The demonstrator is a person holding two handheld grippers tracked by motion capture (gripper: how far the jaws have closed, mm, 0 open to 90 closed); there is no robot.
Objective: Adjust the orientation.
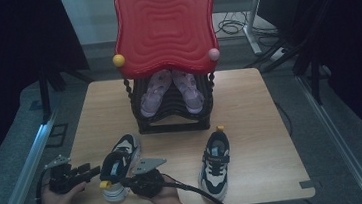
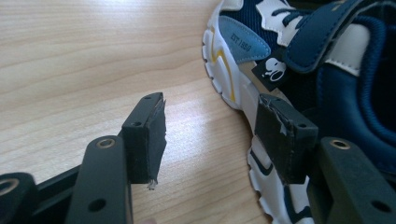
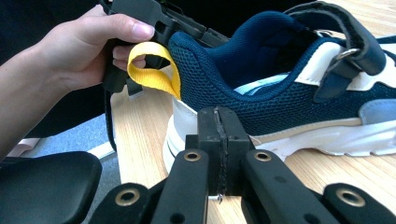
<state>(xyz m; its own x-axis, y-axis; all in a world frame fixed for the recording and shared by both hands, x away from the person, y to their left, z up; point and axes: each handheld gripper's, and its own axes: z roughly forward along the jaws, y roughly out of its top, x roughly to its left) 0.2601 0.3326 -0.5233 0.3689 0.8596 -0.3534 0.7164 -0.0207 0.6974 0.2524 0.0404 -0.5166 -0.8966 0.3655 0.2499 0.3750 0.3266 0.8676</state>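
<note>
Sneaker in navy mesh with white sole and cream panels [image 1: 119, 165] lies at the near left of the light wooden table [image 1: 249, 105], close to the near edge. Its long axis runs near to far, toe pointing away toward the rack, heel with a yellow pull loop [image 3: 154, 74] toward the person. A matching second navy and white sneaker [image 1: 215, 165] sits to the right, well apart, toe toward the near edge, its yellow loop at the far end. Bare wood lies between the two shoes and along the right side.

At the far middle stands a black slatted shoe rack [image 1: 172, 114] holding a pair of lilac sandals [image 1: 170, 90], beneath a red wavy-edged tray top [image 1: 164, 23] that hides the rack's upper part.

The left gripper [image 2: 210, 135] is spread wide; one jaw sits over bare wood, the other just beside the sneaker's sole, at its left flank. The person's left hand [image 3: 84, 56] grips it near the heel loop. The right gripper [image 3: 218, 140] has its jaws pressed together with nothing between them, pointing at the sneaker's right side; whether the tips touch the sole is hard to tell. The high view is dim, and the person's forearms are cut off at the bottom edge.
</note>
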